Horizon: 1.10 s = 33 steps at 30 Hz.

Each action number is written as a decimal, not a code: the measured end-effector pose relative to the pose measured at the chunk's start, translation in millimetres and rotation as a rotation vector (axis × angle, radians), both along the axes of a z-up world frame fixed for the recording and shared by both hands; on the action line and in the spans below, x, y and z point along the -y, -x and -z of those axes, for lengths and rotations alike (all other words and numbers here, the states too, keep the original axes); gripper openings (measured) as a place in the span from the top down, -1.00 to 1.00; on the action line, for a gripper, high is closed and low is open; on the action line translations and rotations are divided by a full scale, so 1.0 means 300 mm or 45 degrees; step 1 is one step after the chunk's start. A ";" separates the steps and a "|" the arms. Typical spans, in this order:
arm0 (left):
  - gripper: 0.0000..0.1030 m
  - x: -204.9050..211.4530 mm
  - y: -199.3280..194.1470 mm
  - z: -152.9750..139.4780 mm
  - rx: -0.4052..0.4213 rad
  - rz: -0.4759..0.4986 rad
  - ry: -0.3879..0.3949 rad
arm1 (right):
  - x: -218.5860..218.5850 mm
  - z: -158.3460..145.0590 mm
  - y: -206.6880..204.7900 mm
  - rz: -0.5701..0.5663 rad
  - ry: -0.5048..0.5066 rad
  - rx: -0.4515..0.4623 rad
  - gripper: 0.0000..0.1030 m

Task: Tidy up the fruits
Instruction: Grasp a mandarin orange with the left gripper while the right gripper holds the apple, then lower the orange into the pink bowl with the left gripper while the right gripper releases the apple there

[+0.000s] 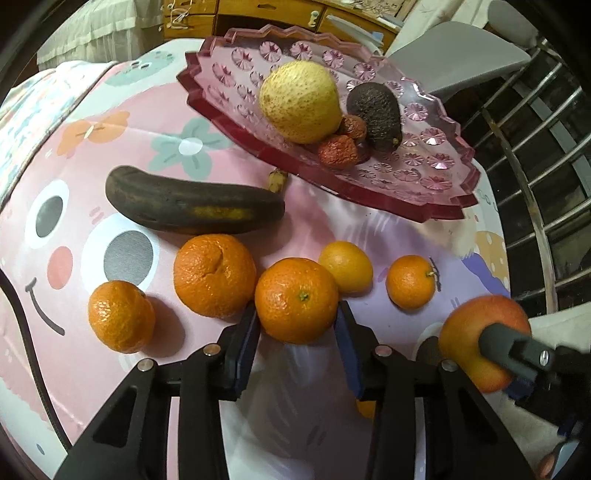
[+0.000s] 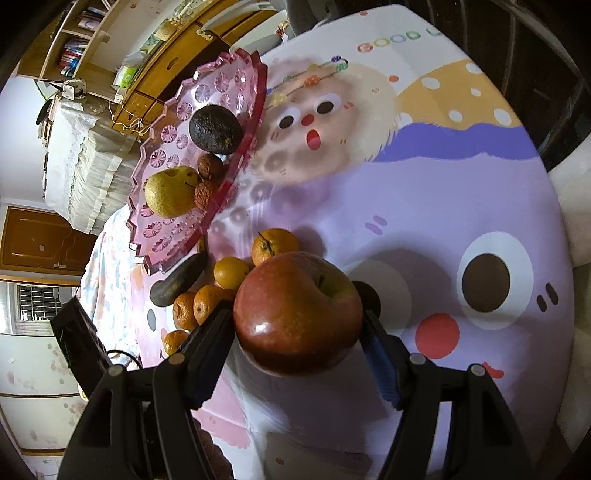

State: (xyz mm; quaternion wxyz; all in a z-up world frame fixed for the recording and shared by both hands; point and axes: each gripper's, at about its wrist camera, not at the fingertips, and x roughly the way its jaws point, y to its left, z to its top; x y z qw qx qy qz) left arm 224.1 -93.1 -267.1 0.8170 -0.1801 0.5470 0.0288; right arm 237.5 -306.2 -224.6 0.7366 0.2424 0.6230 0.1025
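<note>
My left gripper is shut on an orange just above the cartoon tablecloth. My right gripper is shut on a red apple, which also shows in the left wrist view at the lower right. A pink glass tray at the back holds a yellow pear, a dark avocado and two small reddish fruits. A blackened banana and several oranges lie on the cloth in front of the tray.
The tray stands at the left in the right wrist view, with the banana and oranges below it. A metal railing runs along the table's right side. Wooden cabinets stand behind.
</note>
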 end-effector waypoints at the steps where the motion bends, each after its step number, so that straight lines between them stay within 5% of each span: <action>1: 0.25 0.000 0.005 -0.011 0.013 0.011 -0.008 | 0.001 -0.006 -0.002 0.001 0.003 0.009 -0.34; 19: 0.25 -0.154 0.038 -0.224 0.205 -0.076 -0.020 | -0.031 -0.189 -0.085 -0.046 0.130 0.327 -0.34; 33: 0.25 -0.186 -0.112 -0.320 0.367 -0.034 -0.087 | -0.148 -0.225 -0.178 -0.219 0.275 0.549 -0.34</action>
